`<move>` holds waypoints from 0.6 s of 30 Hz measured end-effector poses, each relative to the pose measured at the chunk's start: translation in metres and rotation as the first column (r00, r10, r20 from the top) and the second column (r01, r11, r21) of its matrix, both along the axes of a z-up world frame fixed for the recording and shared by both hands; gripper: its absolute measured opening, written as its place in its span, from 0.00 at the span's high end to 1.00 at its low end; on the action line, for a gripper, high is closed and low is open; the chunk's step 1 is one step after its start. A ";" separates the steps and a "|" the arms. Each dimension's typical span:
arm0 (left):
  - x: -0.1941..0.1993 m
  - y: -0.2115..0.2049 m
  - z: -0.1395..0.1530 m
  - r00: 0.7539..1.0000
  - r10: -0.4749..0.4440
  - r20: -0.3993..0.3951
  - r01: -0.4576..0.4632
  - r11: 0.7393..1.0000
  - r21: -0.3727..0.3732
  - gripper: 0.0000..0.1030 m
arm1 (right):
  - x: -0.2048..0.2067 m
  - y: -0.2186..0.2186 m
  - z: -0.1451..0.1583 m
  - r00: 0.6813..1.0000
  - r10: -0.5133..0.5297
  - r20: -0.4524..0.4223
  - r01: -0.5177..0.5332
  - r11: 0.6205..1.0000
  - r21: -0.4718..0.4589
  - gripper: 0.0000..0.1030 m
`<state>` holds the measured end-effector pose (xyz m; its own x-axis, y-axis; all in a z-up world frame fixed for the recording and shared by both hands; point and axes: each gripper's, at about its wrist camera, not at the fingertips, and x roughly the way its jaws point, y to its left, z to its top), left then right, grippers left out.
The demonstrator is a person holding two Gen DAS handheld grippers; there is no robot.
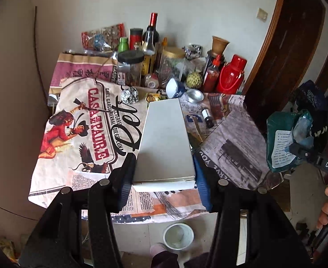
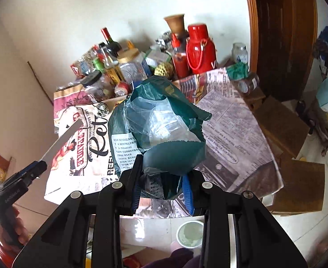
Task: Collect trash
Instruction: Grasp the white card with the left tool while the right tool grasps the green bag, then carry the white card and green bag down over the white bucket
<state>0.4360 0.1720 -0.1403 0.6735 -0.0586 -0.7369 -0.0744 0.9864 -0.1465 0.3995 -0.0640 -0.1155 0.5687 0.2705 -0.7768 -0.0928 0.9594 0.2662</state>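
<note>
Tongs [image 1: 164, 178] around white box [image 1: 164, 138]

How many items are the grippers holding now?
2. The left gripper grips a white box above the table; the right gripper grips a green bag.

flat white box [image 1: 166, 143] held level above table, 12 o'clock; crumpled green plastic bag [image 2: 159, 131] held up, label at 9 o'clock.
</note>
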 end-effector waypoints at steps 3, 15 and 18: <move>-0.022 -0.009 0.011 1.000 0.017 0.020 -0.017 1.000 -0.005 0.51 | -0.015 -0.005 0.010 0.999 0.024 0.038 -0.024 1.000 0.000 0.72; -0.123 -0.097 0.027 0.996 0.071 0.059 -0.070 0.997 -0.019 0.51 | -0.091 -0.050 0.017 0.987 0.150 0.062 -0.149 0.989 -0.020 0.72; -0.146 -0.119 0.022 0.996 0.076 0.044 -0.075 0.996 -0.040 0.51 | -0.109 -0.061 0.012 0.984 0.173 0.044 -0.172 0.985 -0.027 0.72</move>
